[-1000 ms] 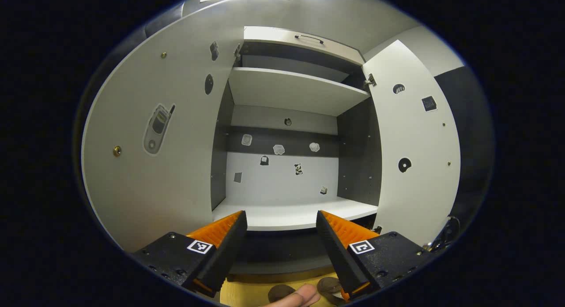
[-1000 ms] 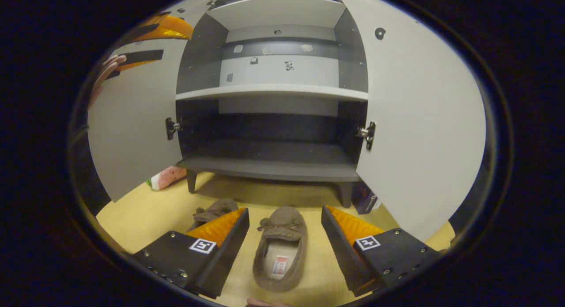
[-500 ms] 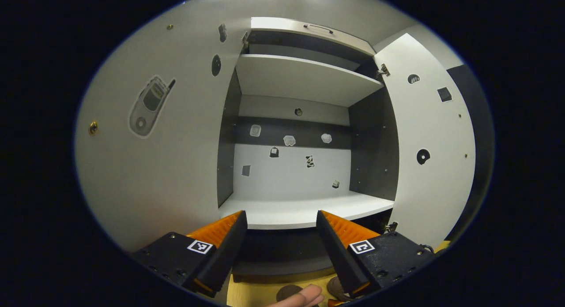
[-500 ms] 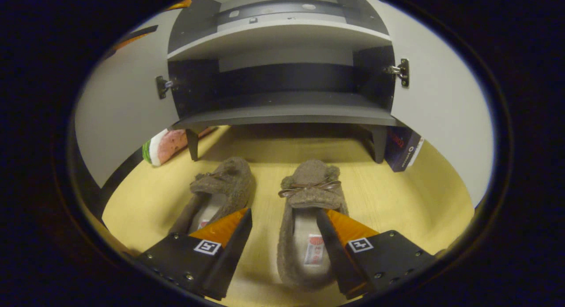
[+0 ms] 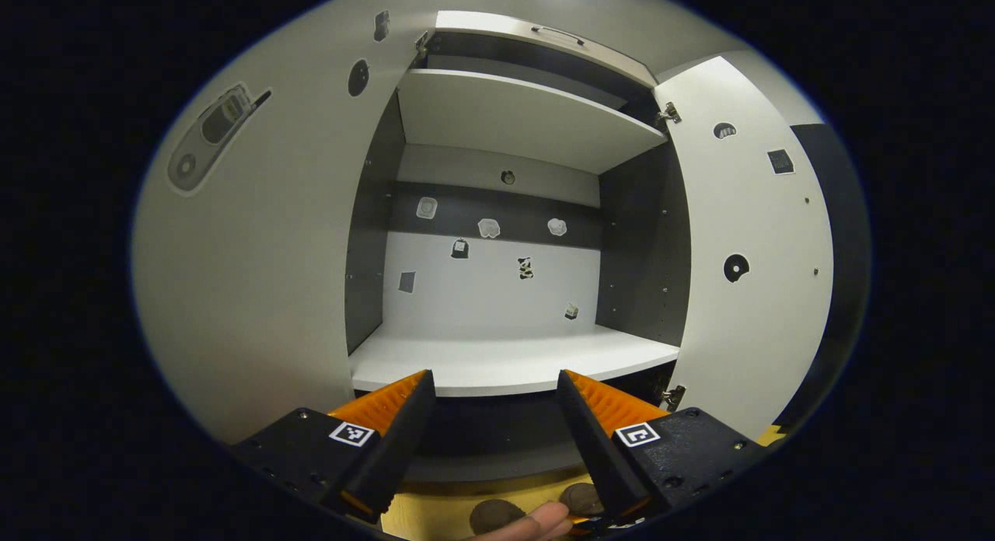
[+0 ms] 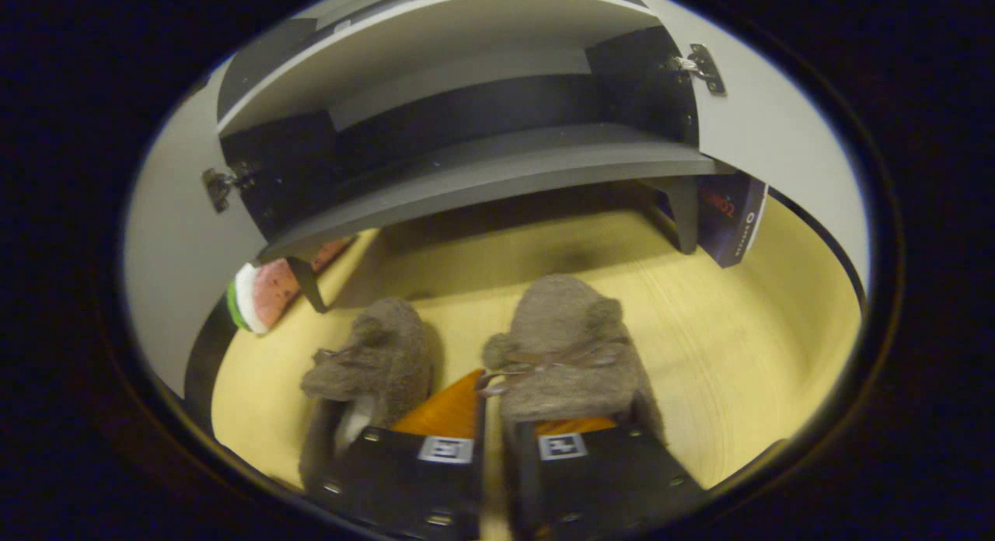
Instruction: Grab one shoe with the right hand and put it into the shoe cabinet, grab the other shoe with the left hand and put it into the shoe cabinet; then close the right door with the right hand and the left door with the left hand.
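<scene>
Left door (image 5: 256, 238): it is swung open and takes up the left side of the left gripper view.
Shoe cabinet (image 5: 497, 292): it is open in the middle of that view, with a white shelf (image 5: 505, 362) low down and another white board above it.
Left gripper (image 5: 491, 417): its two orange fingers stand wide apart at the bottom of the left gripper view, with nothing between them.
Right door (image 5: 750, 246): it is open too, on the right side of that view.
Left shoe (image 6: 373, 370): a fuzzy brown slipper on the yellow floor (image 6: 738, 354), lower left in the right gripper view. Its long side runs from the bottom of the frame up toward the cabinet, toe farthest away.
Right gripper (image 6: 494, 440): its fingers are squeezed close together at the bottom middle, pinching the side wall of the right shoe.
Right shoe (image 6: 567, 347): the slipper with a little bow, just right of the middle and beside the other one. Its toe points up at the cabinet too.
</scene>
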Tool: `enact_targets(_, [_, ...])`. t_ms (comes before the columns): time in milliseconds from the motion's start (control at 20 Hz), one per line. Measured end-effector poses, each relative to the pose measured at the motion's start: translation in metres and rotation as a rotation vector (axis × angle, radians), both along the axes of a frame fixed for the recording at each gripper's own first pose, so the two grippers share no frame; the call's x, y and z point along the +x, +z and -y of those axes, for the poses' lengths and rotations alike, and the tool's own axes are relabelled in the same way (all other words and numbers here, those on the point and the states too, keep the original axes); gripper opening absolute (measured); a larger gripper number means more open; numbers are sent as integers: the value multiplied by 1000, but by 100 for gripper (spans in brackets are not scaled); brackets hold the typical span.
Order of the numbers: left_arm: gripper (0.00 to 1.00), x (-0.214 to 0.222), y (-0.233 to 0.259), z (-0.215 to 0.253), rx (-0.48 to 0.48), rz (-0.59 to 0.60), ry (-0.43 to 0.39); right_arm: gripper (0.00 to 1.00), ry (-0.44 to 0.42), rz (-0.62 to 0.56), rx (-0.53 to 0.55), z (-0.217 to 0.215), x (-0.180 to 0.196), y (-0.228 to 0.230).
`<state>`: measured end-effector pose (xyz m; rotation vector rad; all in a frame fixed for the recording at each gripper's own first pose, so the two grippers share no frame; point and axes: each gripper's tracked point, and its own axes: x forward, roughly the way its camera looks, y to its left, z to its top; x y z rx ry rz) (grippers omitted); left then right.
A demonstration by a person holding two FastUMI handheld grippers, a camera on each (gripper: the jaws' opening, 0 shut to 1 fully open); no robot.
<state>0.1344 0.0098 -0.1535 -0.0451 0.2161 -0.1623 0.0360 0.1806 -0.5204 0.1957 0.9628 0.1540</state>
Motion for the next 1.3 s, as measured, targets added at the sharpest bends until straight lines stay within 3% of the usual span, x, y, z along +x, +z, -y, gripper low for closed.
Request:
enact_targets(50, [97,1,-1,0,2,-2,-1,6,-2,6,21,1,-2,14])
enact_targets(250, [97,5,-4,1,8,-4,-8,9,58,119,86,-2,9,54])
enact_targets(350, [97,7,-6,1,10,-12,-4,11,99,204,58,2,15,77])
enact_targets(400, [97,7,-8,2,9,-17,-6,1,105,248,36,4,21,90])
enact_targets(500, [97,8,-10,3,8,-22,-10,1,119,321,21,5,30,117])
enact_targets(800, [97,8,-7,-2,18,-11,-2,1,119,494,-2,27,58,226])
enact_targets(950, [97,8,-2,-7,24,8,9,1,101,591,-65,42,62,283])
enact_targets(1100, [97,7,-1,-7,18,6,13,1,84,618,-47,52,68,333])
enact_targets(1300, [97,4,2,-4,5,7,2,1,151,674,-22,40,82,403])
